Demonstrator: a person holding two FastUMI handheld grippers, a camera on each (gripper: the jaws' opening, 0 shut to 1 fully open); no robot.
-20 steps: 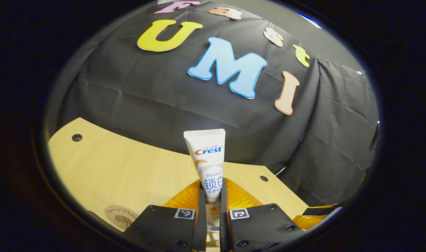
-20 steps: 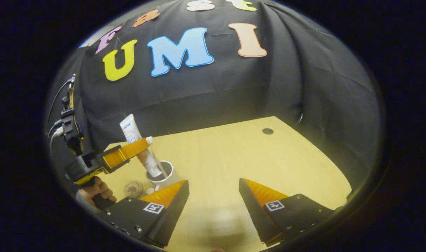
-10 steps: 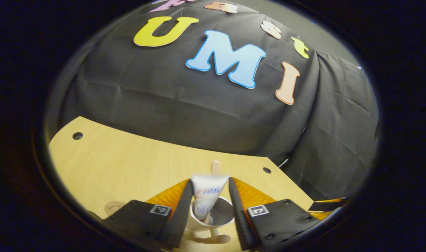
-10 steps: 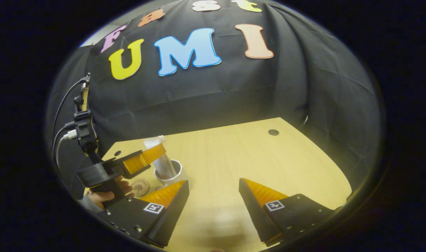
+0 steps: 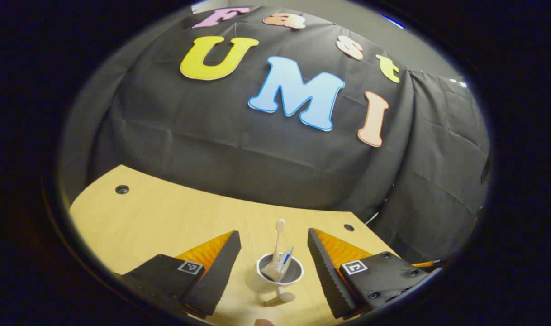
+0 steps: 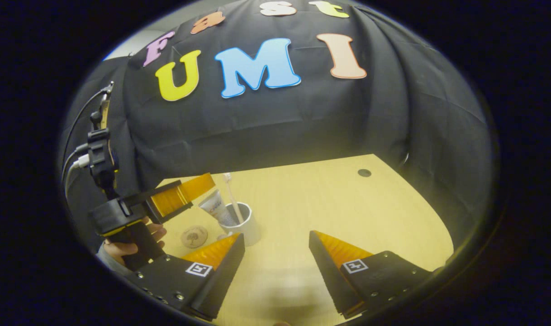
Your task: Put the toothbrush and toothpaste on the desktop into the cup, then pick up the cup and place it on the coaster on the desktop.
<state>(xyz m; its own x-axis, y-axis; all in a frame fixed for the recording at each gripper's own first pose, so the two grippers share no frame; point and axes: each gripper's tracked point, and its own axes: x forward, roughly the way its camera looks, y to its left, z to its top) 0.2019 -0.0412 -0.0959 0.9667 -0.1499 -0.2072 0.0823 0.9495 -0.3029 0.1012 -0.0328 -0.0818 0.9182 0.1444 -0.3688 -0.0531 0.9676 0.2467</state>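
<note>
Toothpaste [image 5: 284, 265] and toothbrush [image 5: 278, 240] are both in the cup [image 5: 280, 277] now, so by the look of it the first half of the job is done and what's left is the lift and the carry to the coaster [image 6: 194, 236]. Taking the cup as our landmark: in the left gripper view it sits on the pale wood-grain desktop [image 5: 167, 222] right between the left gripper's fingers, and the left gripper [image 5: 274, 260] is released, jaws spread wide on either side of the cup and touching nothing. The toothbrush stands nearly upright out of the cup, a slim pale stick with a small rounded head, while the toothpaste is a soft flattened tube leaning against the rim, its crimped end poking out. The cup itself is a plain white round tumbler, smooth-walled, probably plastic or ceramic. In the right gripper view the coaster lies flat just beside the cup, toward the hand [image 6: 130, 240] gripping the left tool; it's a thin round disc, tan, with a dark motif too small to make out. The right gripper [image 6: 275, 253] hangs over bare desktop on the cup's other side, jaws apart and empty. Next up, I'd guess: close around that smooth cup wall without tipping the tall brush.
</note>
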